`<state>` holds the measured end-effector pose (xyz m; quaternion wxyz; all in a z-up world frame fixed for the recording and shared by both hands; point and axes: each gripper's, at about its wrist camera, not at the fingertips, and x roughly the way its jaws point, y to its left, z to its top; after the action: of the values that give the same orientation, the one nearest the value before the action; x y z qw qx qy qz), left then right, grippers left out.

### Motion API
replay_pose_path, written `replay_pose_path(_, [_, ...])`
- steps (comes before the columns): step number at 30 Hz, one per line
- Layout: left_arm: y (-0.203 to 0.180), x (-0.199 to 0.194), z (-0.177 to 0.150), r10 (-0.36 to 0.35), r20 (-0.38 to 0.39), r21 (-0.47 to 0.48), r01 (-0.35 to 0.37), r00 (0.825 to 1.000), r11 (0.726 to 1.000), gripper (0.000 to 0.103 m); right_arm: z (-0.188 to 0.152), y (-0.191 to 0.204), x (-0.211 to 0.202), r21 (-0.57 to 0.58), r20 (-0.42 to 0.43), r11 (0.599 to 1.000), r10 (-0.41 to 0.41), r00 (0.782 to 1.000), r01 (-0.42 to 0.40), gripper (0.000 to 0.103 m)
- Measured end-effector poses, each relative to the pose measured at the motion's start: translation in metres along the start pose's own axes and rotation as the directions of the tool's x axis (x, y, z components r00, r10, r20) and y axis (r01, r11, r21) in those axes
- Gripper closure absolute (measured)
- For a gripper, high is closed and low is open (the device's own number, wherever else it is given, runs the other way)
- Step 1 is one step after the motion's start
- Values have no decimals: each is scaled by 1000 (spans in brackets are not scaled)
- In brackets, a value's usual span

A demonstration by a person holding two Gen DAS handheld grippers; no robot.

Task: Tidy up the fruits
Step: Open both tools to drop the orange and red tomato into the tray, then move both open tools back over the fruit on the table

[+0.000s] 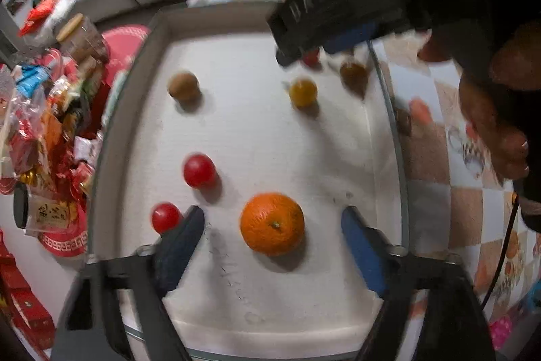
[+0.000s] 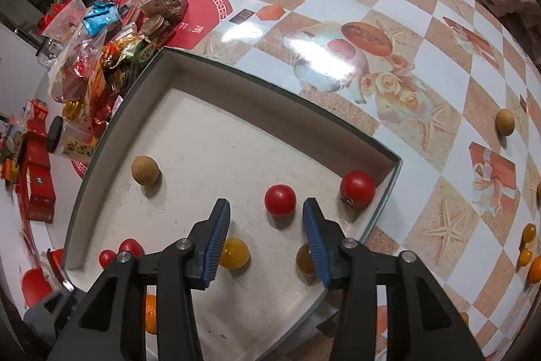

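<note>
While both tongs gape empty | right tongs half-hide yellow fruit | left tongs blurred.

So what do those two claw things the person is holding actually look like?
Each is a black plastic frame with triangular cut-outs and silver pivot bolts, ending in two ribbed blue finger pads. See the left gripper and right gripper. The right gripper's black body carries pale lettering, blurred here. A thin black cable trails below the bare hand.

Overhead glare on tablecloth; blurred, fisheye-warped edges.
</note>
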<state>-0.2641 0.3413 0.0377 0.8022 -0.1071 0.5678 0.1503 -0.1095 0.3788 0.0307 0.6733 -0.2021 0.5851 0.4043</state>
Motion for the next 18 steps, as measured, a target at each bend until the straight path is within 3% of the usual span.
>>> replay_pose_path(6, [-5,0,4,-4,-26,31,4,1000,1000,19,-2,-4,-6,19,9,1000,19,1000,-19,53])
replay_pose_path(9, [-6,-2,5,5,-33,33,-3,999,999,19,-3,-5,-16,34,32,998,50,998,-51,23])
replay_pose_path(14, [-9,-8,13,6,-45,37,-4,999,999,19,-5,-16,-45,88,109,993,72,991,-82,22])
replay_pose_path(18, [-25,-19,26,3,-14,81,-2,1000,997,18,-21,-40,-71,162,152,985,40,988,-65,22])
